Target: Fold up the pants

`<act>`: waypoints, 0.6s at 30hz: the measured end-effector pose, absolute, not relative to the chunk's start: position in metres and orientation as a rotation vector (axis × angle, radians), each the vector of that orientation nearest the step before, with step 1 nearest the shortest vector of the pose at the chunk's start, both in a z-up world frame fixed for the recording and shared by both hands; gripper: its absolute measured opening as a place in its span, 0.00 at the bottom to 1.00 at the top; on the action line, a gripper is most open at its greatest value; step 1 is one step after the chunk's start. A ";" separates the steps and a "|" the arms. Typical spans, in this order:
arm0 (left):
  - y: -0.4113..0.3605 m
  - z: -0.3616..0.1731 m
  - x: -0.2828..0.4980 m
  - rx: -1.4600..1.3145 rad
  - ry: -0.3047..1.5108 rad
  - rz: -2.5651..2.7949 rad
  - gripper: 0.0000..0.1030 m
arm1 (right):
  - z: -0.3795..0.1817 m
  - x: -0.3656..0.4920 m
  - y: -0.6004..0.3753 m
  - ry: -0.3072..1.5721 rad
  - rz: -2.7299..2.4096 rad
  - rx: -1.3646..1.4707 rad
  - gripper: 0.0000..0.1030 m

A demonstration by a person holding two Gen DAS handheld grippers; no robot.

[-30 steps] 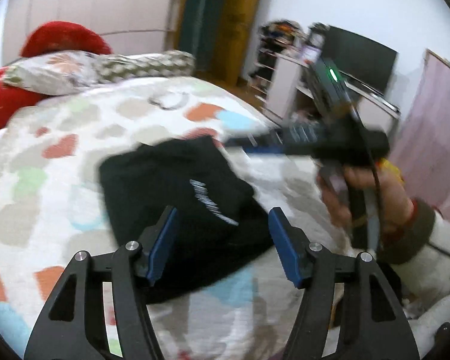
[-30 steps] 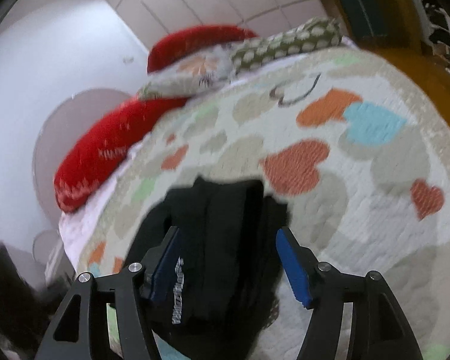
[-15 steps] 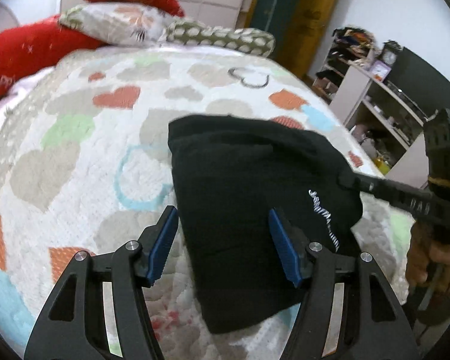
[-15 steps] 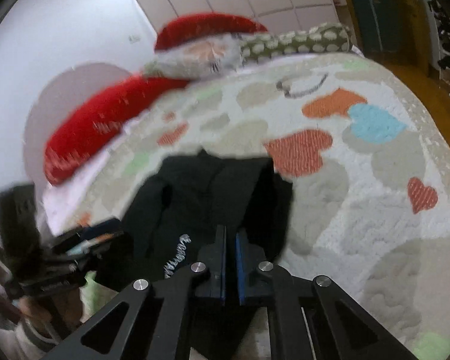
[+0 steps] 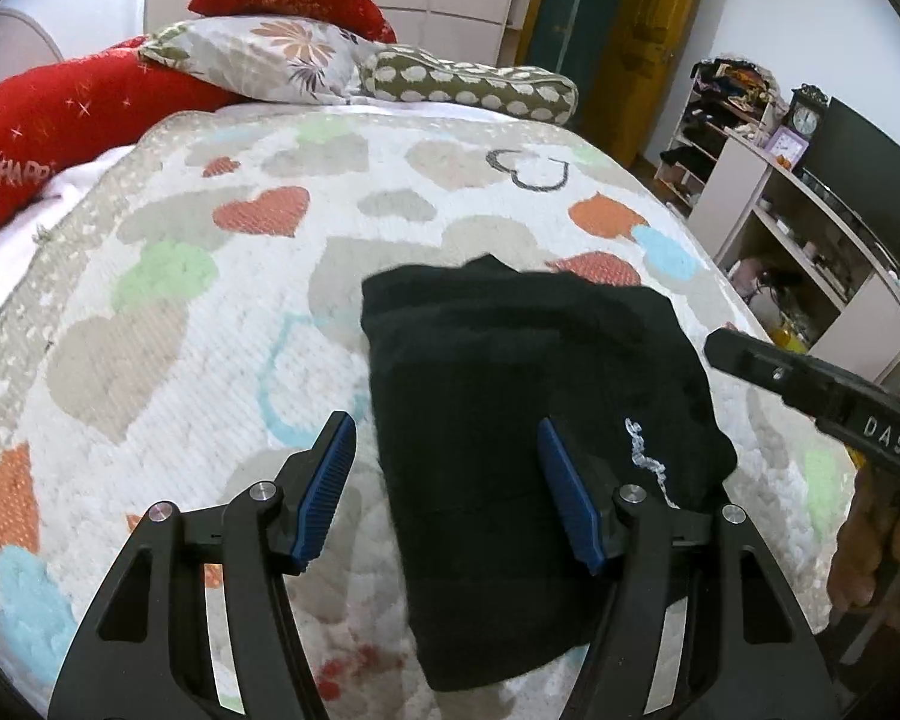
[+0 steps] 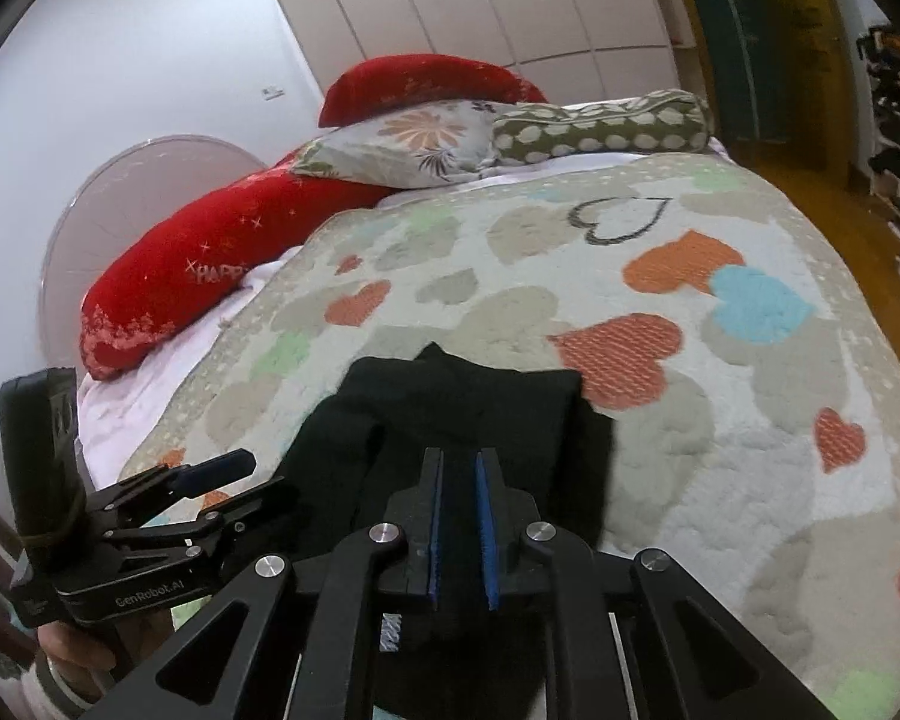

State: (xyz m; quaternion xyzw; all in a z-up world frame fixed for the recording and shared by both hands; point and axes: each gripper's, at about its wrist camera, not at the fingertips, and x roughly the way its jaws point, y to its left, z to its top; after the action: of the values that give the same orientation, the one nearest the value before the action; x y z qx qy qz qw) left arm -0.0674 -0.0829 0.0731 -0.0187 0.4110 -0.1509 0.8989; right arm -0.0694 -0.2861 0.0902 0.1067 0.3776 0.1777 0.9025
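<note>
Jaws apart over pants (image 5: 540, 396); pillows (image 5: 282, 60) well beyond.

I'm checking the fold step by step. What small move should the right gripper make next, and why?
Probably lift the right gripper clear of the black pants. Its jaws are nearly together with a thin gap, no cloth visibly pinched, and the pants already lie as a compact folded rectangle on the heart-patterned blanket. The left gripper hangs open.

The folded pants (image 5: 528, 396) lie near the foot edge of the bed (image 5: 168, 312), with pillows (image 5: 264, 60) seemingly stacked along its head edge.
</note>
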 end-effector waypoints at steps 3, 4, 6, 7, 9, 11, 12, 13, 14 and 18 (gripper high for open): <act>-0.081 0.074 -0.059 -0.035 0.852 -0.295 0.62 | 0.089 -0.058 -0.279 0.783 0.367 0.222 0.11; -0.080 0.073 -0.056 -0.035 0.855 -0.292 0.62 | 0.089 -0.055 -0.279 0.785 0.360 0.221 0.12; -0.079 0.073 -0.051 -0.041 0.859 -0.287 0.62 | 0.088 -0.052 -0.280 0.784 0.329 0.215 0.22; -0.079 0.072 -0.049 -0.045 0.863 -0.286 0.62 | 0.088 -0.052 -0.284 0.777 0.312 0.219 0.27; -0.078 0.071 -0.046 -0.059 0.868 -0.291 0.62 | 0.086 -0.052 -0.293 0.772 0.284 0.244 0.43; -0.079 0.070 -0.044 -0.060 0.870 -0.292 0.62 | 0.082 -0.048 -0.299 0.788 0.280 0.264 0.43; -0.081 0.068 -0.042 -0.057 0.874 -0.290 0.62 | 0.079 -0.045 -0.301 0.800 0.279 0.265 0.43; -0.082 0.067 -0.040 -0.057 0.877 -0.290 0.62 | 0.076 -0.042 -0.301 0.806 0.284 0.265 0.43; -0.083 0.067 -0.039 -0.059 0.880 -0.290 0.62 | 0.072 -0.037 -0.300 0.811 0.292 0.267 0.43; -0.086 0.065 -0.034 -0.069 0.887 -0.288 0.62 | 0.057 -0.021 -0.299 0.839 0.331 0.308 0.13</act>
State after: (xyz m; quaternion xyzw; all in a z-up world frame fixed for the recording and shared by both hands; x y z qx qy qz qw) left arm -0.0338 -0.0864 0.0652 -0.0332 0.4274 -0.1387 0.8927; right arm -0.0209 -0.2986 0.0574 0.1485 0.4040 0.1591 0.8885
